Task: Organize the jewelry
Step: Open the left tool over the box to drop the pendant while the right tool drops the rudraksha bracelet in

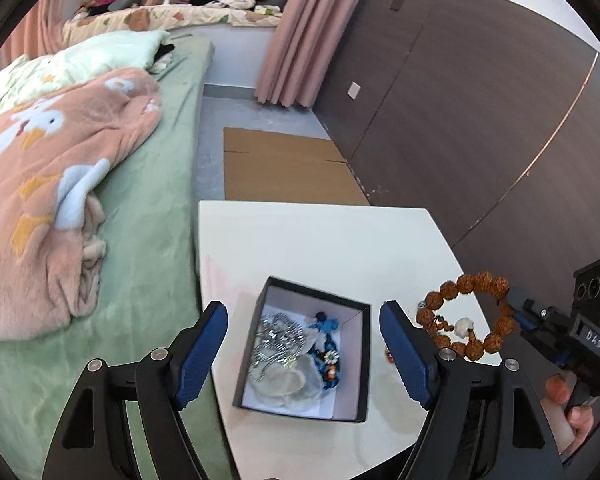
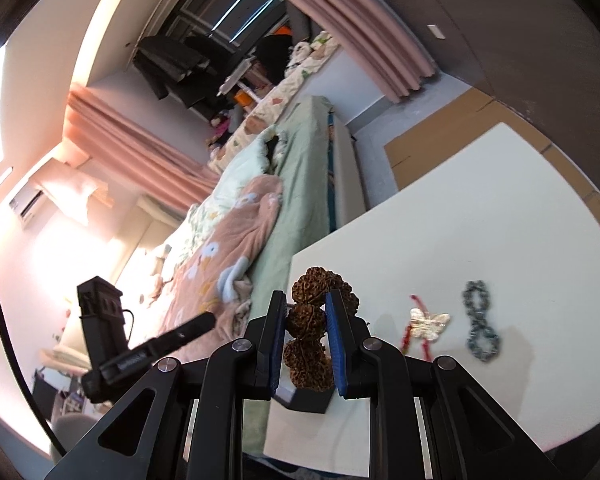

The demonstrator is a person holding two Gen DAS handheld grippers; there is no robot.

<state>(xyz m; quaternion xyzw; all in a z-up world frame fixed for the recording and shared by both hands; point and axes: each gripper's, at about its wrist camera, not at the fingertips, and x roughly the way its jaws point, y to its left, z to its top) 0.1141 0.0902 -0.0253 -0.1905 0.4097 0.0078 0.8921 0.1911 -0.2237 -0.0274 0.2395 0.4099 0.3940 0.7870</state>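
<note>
Seed-bead bracelet (image 2: 309, 330): light, limp loop, knobbly (grips well); right gripper (image 2: 306, 344) clamped across beads; left gripper (image 1: 303, 354) spread wide, nothing held.

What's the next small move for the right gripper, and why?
Probably carry the bracelet left over the box, then release. The right gripper is shut on its beads, holding it above the table right of the box, where other jewelry lies.

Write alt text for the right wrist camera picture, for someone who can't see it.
The right gripper is shut on a bracelet of knobbly brown beads, held above a white table. On the table to its right lie a silver butterfly charm on red cord and a grey-blue beaded loop; a bed with a pink blanket lies behind.
</note>
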